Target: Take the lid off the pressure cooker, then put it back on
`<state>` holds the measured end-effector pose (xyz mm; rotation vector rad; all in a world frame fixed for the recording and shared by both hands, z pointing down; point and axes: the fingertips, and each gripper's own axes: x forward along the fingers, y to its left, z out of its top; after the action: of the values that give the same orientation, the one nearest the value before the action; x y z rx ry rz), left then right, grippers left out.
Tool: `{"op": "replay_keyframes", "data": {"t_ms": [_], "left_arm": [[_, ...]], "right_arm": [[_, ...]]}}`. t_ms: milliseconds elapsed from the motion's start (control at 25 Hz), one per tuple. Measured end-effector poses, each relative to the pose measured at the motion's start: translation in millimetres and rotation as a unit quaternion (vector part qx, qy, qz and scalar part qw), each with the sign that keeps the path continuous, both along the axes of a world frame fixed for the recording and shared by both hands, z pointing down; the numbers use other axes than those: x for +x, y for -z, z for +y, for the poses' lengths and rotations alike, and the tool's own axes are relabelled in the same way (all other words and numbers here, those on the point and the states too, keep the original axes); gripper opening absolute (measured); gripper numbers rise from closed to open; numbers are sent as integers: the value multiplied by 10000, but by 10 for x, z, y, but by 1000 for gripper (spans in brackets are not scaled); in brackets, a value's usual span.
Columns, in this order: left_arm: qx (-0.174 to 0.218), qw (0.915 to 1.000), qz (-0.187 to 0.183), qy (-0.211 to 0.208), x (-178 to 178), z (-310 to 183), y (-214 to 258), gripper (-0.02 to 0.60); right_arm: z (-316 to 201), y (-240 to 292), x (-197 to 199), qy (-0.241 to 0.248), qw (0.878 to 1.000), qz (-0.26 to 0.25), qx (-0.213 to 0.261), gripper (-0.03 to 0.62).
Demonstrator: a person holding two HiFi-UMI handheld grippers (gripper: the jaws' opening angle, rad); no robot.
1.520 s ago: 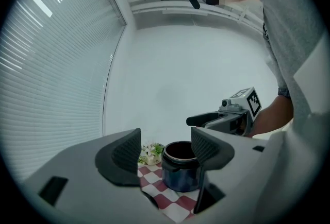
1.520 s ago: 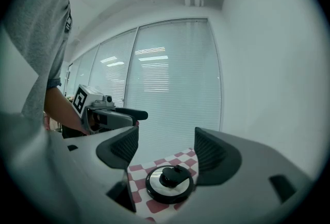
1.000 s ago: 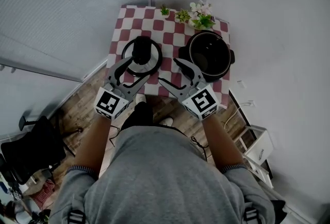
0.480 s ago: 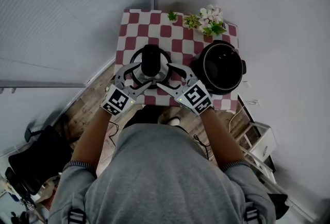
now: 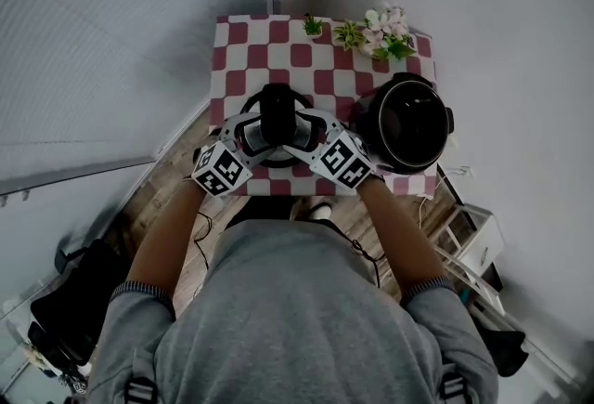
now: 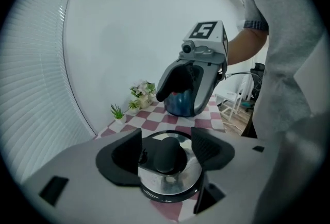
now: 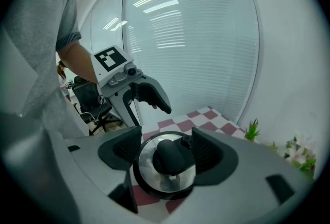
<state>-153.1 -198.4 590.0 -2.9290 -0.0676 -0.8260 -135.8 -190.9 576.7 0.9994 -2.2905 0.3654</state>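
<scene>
Lid (image 5: 276, 117) edges hide beneath left tool (image 5: 254, 135), right tool (image 5: 303, 135).

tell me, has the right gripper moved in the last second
Yes: against the lid, the right gripper moved in from the table's near edge; its jaws, just closing a little, are open either side of the lid's handle.

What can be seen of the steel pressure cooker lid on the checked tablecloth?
The round shiny steel lid, dark-rimmed with a bulky black handle, lies flat, handle up, on the red-and-white checked tablecloth, left of the open black pot. The left hand-held gripper and right hand-held gripper straddle the handle, jaws apart, no pad visibly touching; the right's jaws have just been closing slightly.
</scene>
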Motion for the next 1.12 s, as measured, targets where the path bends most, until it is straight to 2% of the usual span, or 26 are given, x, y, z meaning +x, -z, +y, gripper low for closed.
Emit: {"op": "replay_keyframes", "data": {"t_ms": [160,280,560,800,1120], "left_arm": [[95,9976,-501,-471,93,30,-292,324],[195,9935,-857,-724,117,39,-499,324],[315,9810,-1616,-1030,98,-6,-931,324],[253,9734,-1975,-1133,89,-36,-1121,324],[183,9662,-2257,-1230,186,-43,-1338,324]], "right_arm": [[31,-347,25,169,9980,281,-532,326],[37,-534,7,346,9951,549,-746,328],[45,-940,6,799,9829,1240,-1104,330],[11,-1196,22,1110,9702,1743,-1268,333],[-67,-1508,35,1406,9541,2109,-1595,333]]}}
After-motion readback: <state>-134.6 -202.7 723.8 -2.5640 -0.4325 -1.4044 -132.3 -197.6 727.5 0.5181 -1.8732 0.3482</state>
